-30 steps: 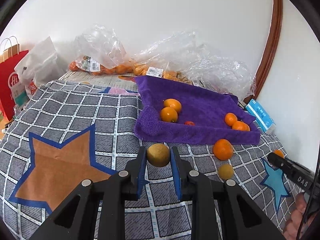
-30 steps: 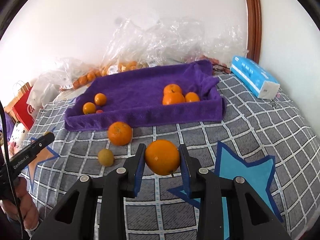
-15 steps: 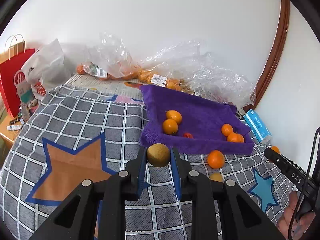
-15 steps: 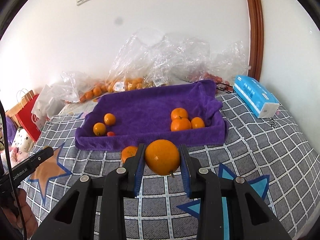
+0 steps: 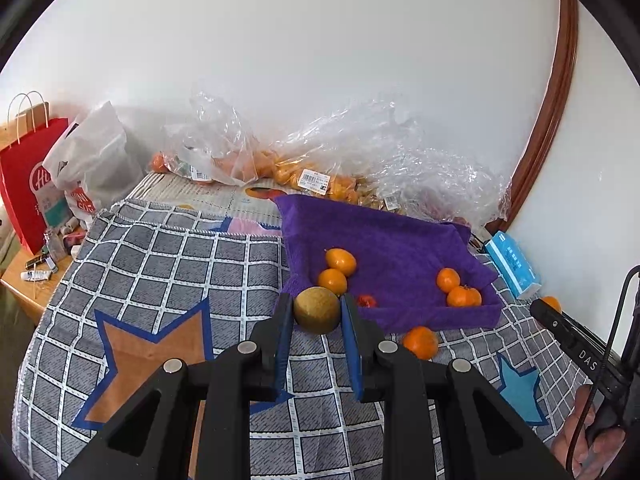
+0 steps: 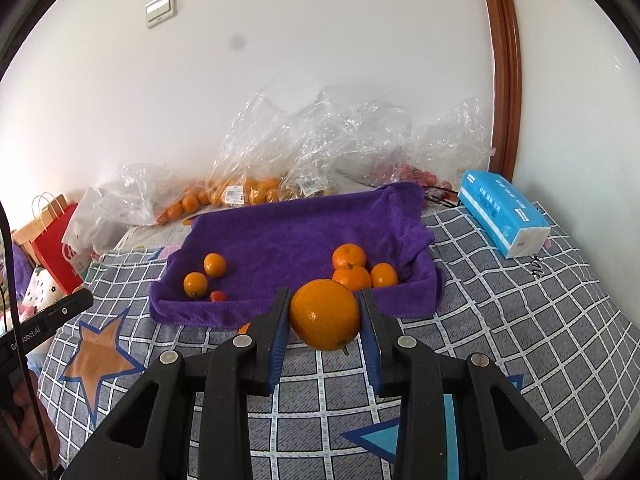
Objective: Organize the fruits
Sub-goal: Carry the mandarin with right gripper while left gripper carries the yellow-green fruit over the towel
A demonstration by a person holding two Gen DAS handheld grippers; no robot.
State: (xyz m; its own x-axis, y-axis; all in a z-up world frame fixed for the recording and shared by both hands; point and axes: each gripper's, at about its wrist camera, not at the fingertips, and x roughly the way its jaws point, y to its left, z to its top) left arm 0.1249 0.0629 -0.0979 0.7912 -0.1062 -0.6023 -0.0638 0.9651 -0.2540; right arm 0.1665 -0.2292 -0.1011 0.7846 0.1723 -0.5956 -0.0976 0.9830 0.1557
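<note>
Straight ahead of both tongs lies the purple towel tray (image 5: pixel 400 240), and that is the relation the next move turns on. The left tongs (image 5: pixel 316 312) are clenched on a brownish-green round fruit (image 5: pixel 317 310), carried above the checked blanket (image 5: pixel 160 264) just short of the tray's near-left corner; two small oranges (image 5: pixel 336 272) sit just beyond. Ahead and right of them a loose orange (image 5: pixel 420 342) rests outside the near rim. The right tongs (image 6: pixel 325 314) grip a big orange (image 6: pixel 325 314), stem down, just short of the near rim (image 6: pixel 280 314), with three oranges (image 6: pixel 356 270) clustered directly beyond. Open purple floor lies between the two groups, probably the clear room for setting down.
</note>
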